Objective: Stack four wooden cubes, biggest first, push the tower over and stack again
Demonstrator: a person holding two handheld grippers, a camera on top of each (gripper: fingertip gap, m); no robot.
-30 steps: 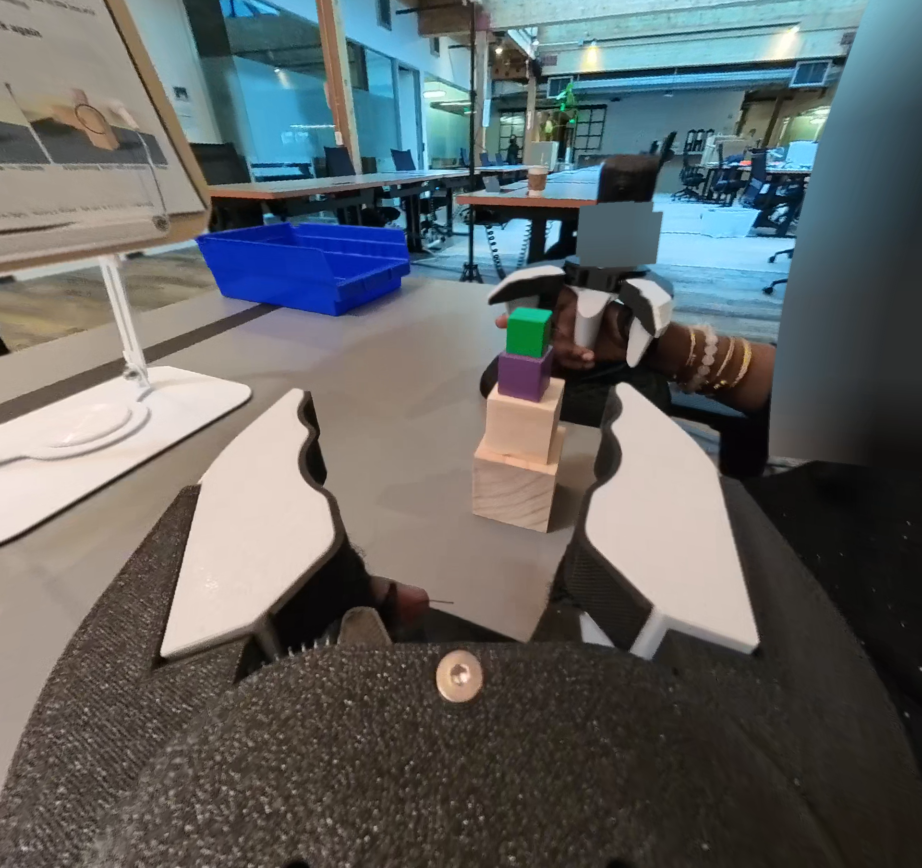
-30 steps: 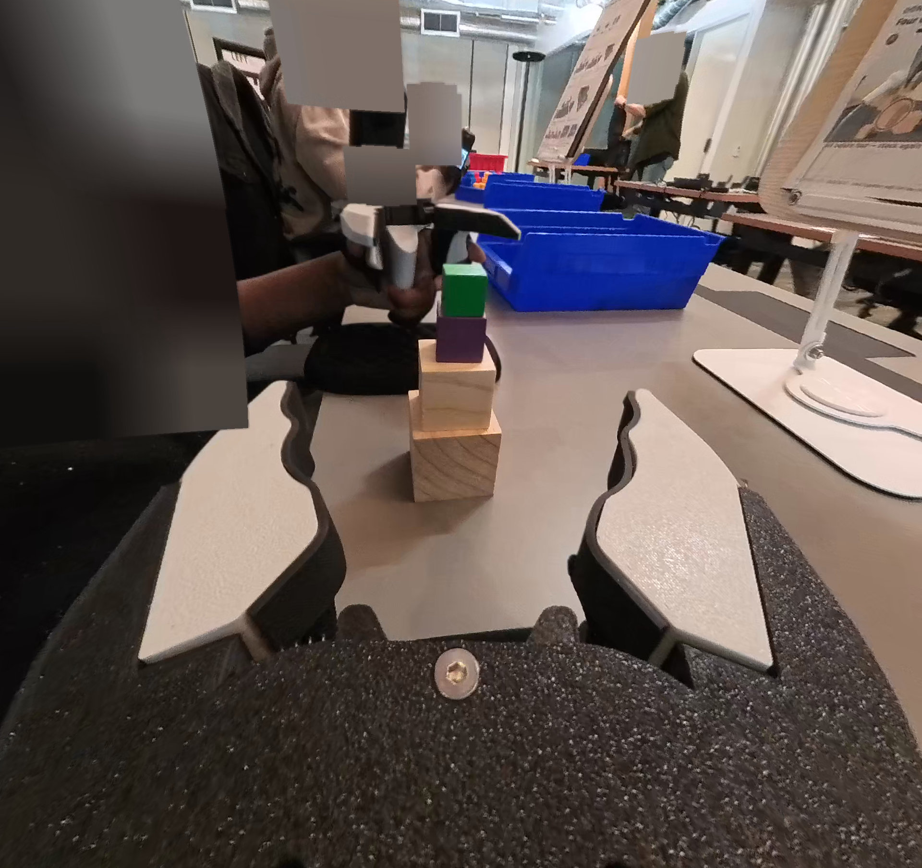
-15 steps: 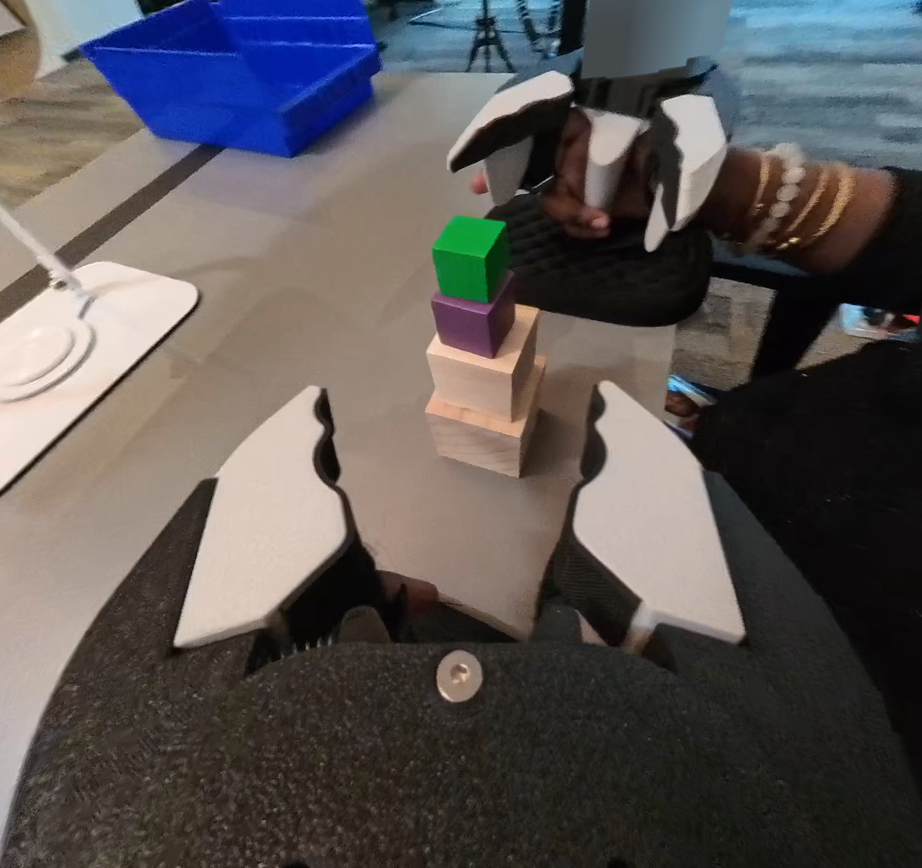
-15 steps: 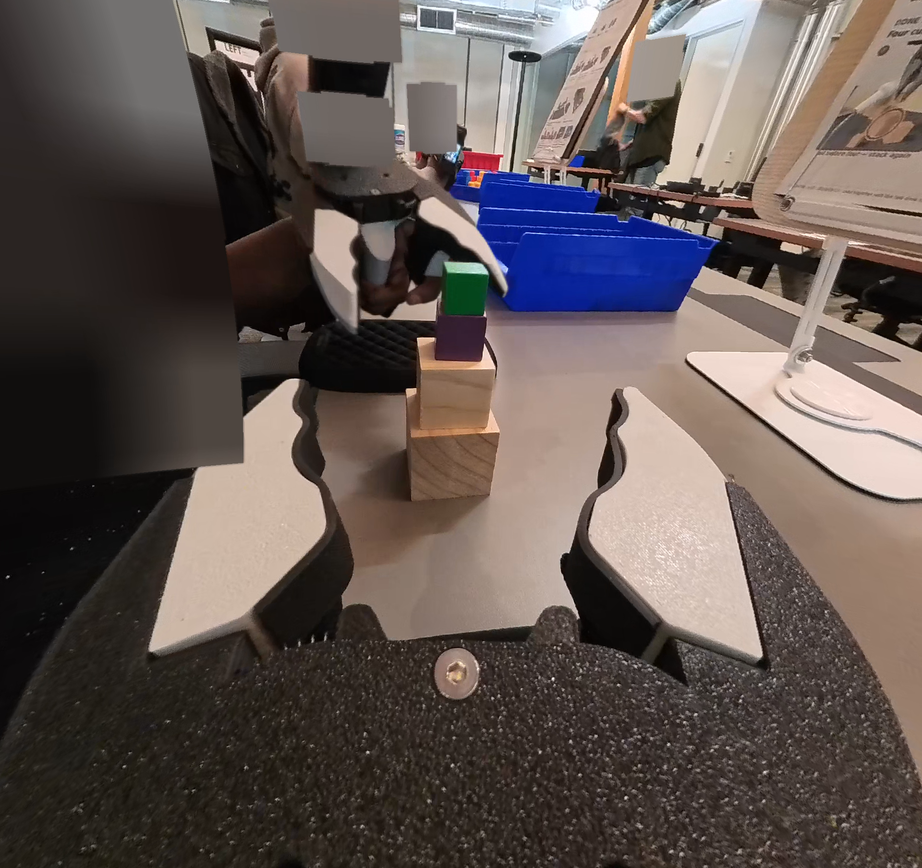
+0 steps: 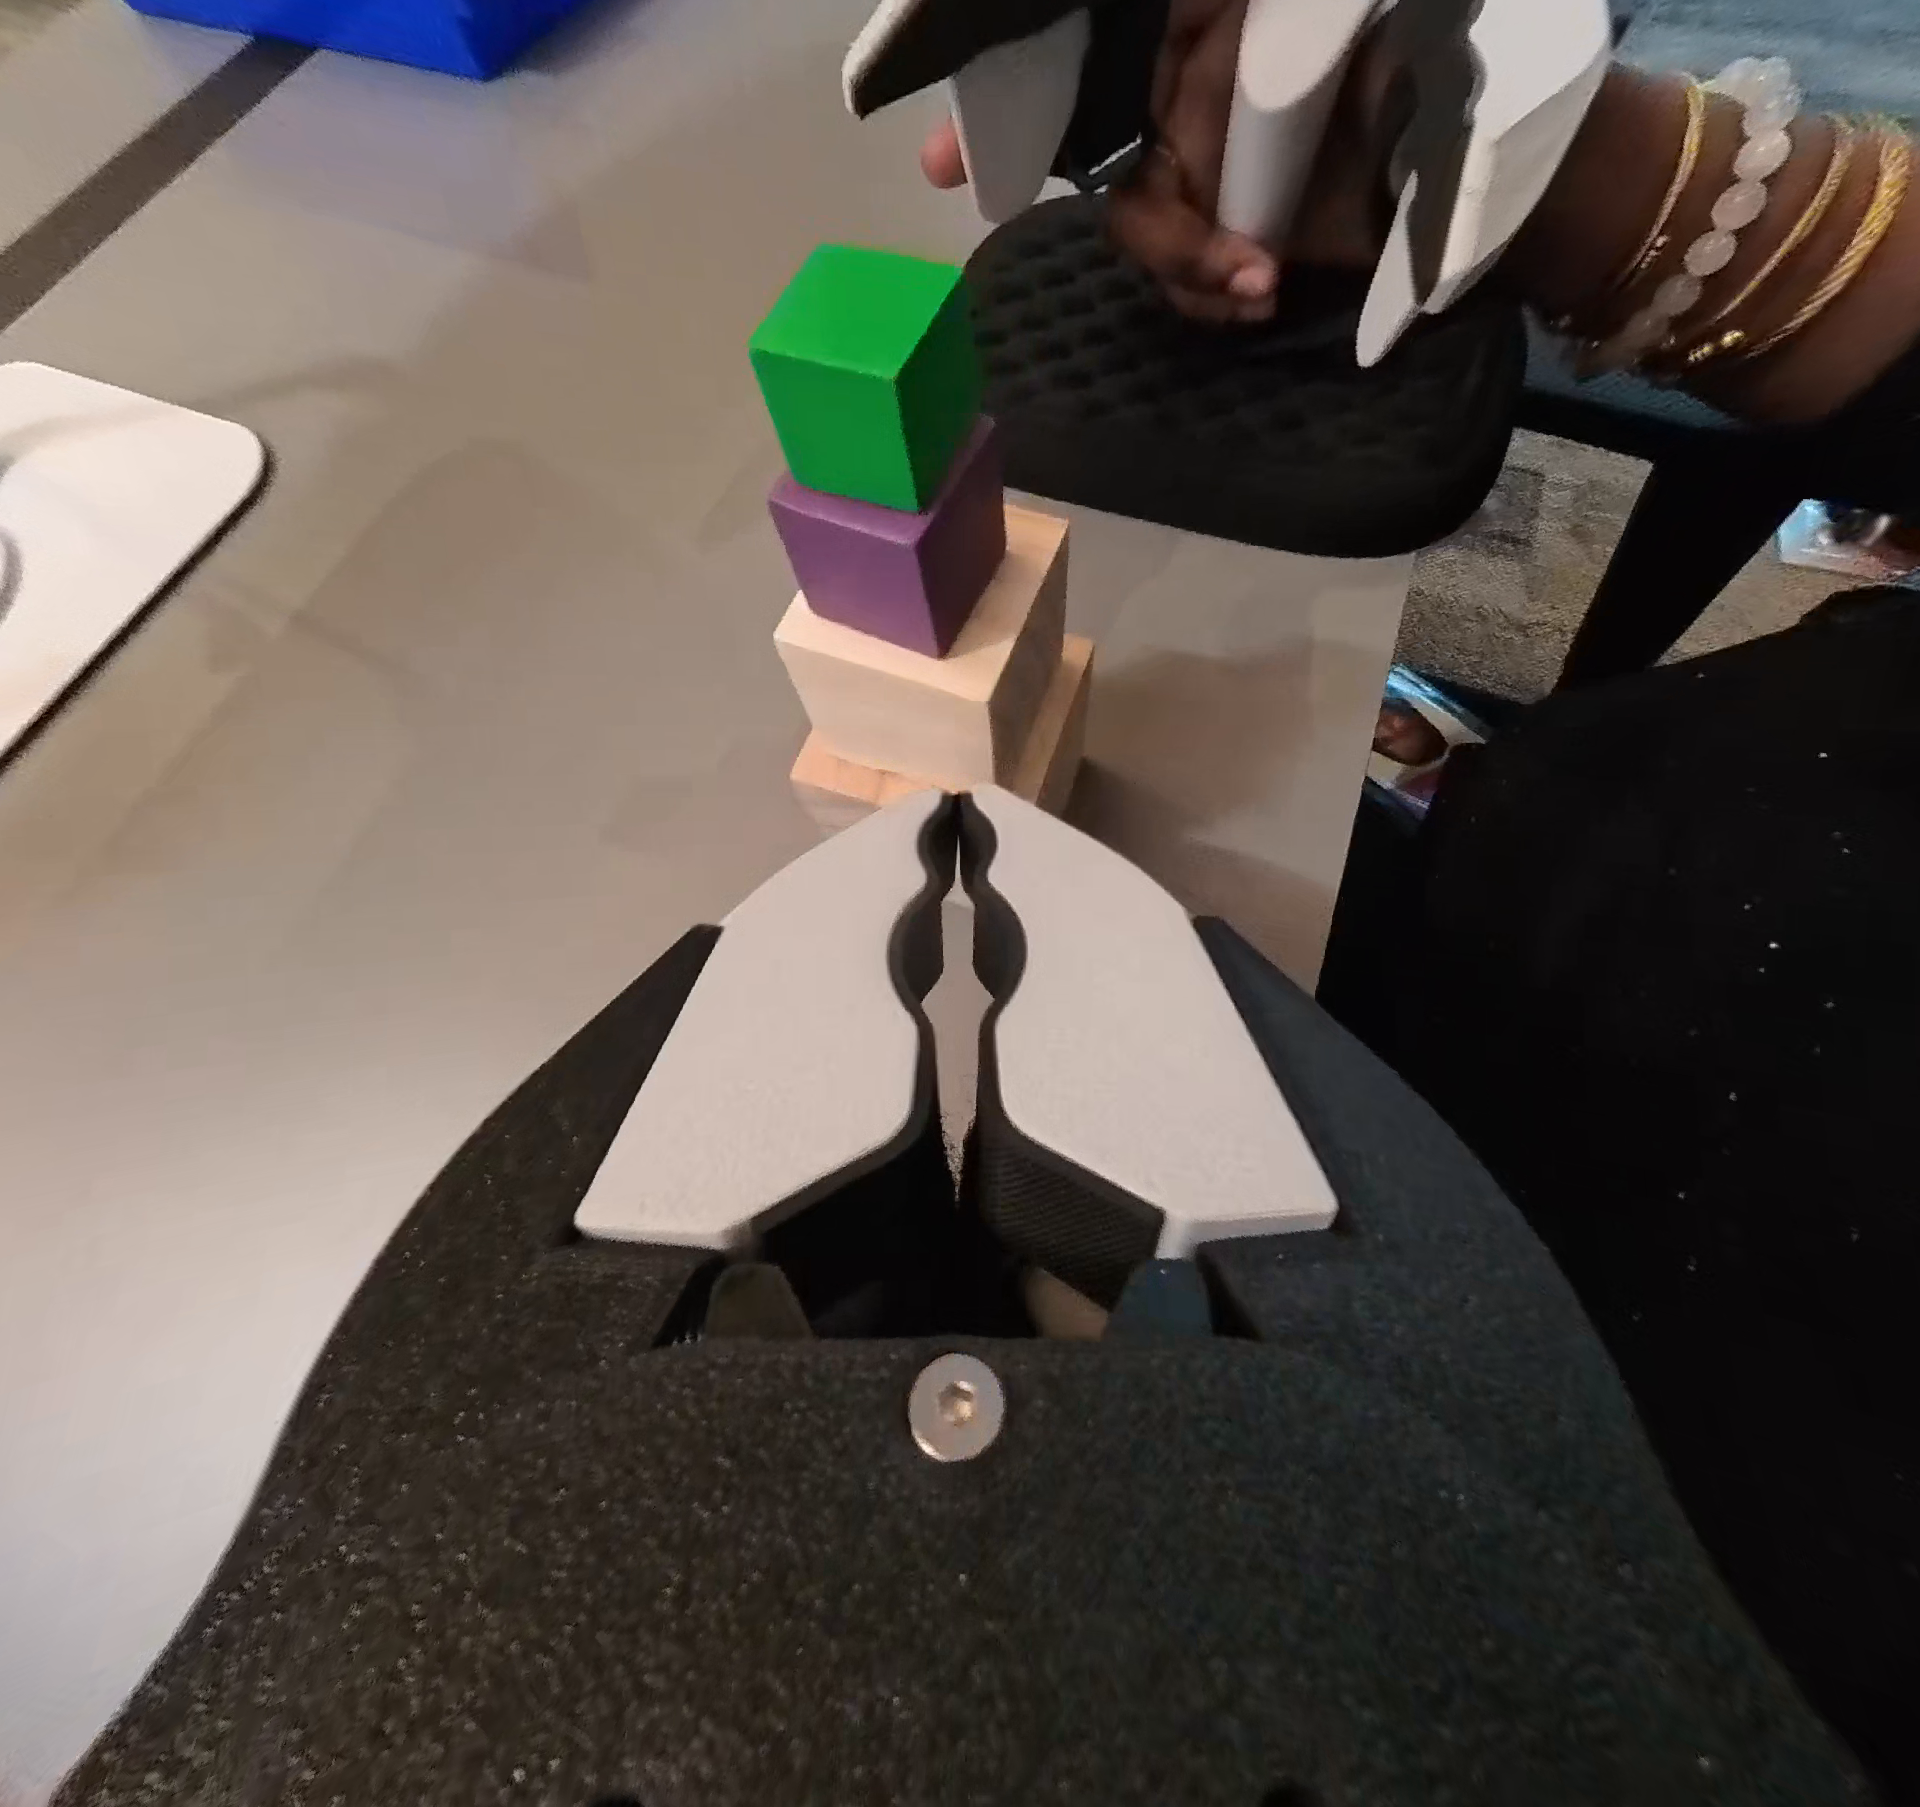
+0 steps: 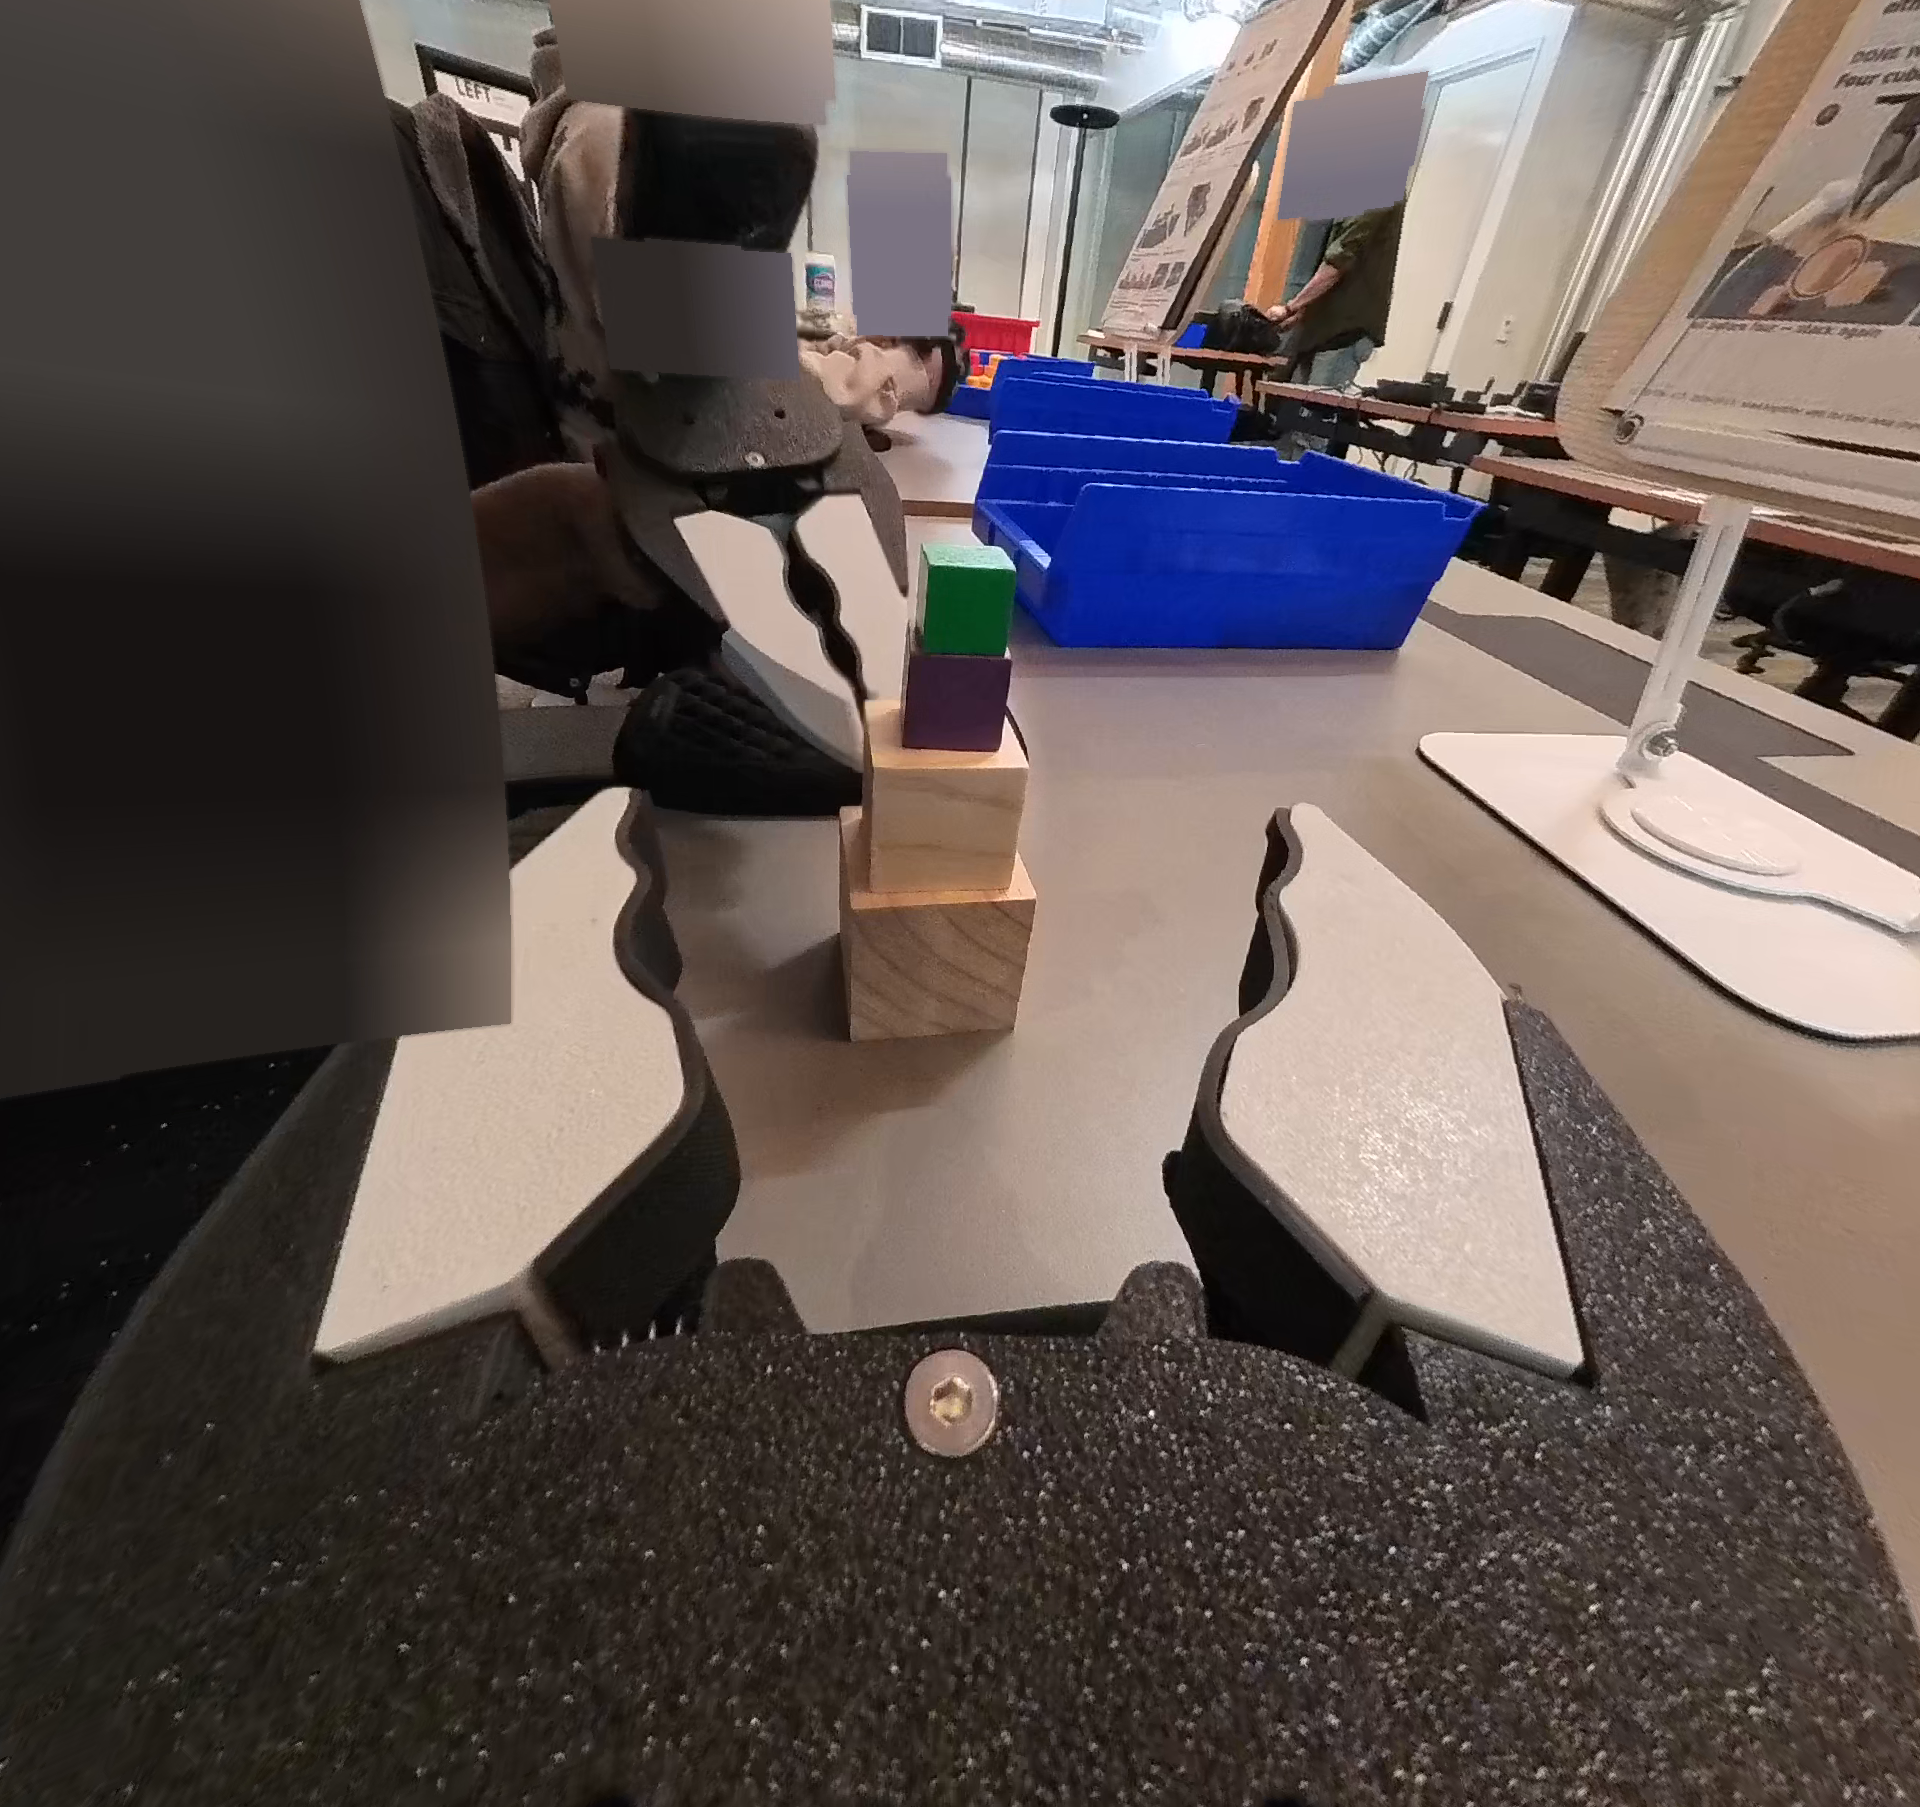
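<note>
A tower of four cubes stands upright on the grey table (image 6: 1195, 822), and its long axis is vertical. At the bottom is a large wooden cube (image 6: 940, 962), on it a smaller wooden cube (image 6: 945, 817), then a purple cube (image 6: 956, 703) and on top a green cube (image 6: 966, 599). The cubes are not in one line: in the left wrist view the green cube (image 5: 862, 375) and the purple cube (image 5: 894, 562) sit turned a little, with a corner toward the camera. The left gripper (image 5: 956, 801) has its two fingers pressed together with nothing between them; it points down at a slant toward the tower, and its tip is close to the upper edge of the smaller wooden cube, but I cannot tell if it touches. The right gripper (image 6: 956, 926) has its fingers spread wide and holds nothing; it is low over the table and the tower stands a little beyond the fingertips, in the gap between them. A blue bin (image 6: 1226, 562) lies behind the tower, well apart. A white stand base (image 6: 1558, 822) rests on the table to the right of the tower in the right wrist view.
</note>
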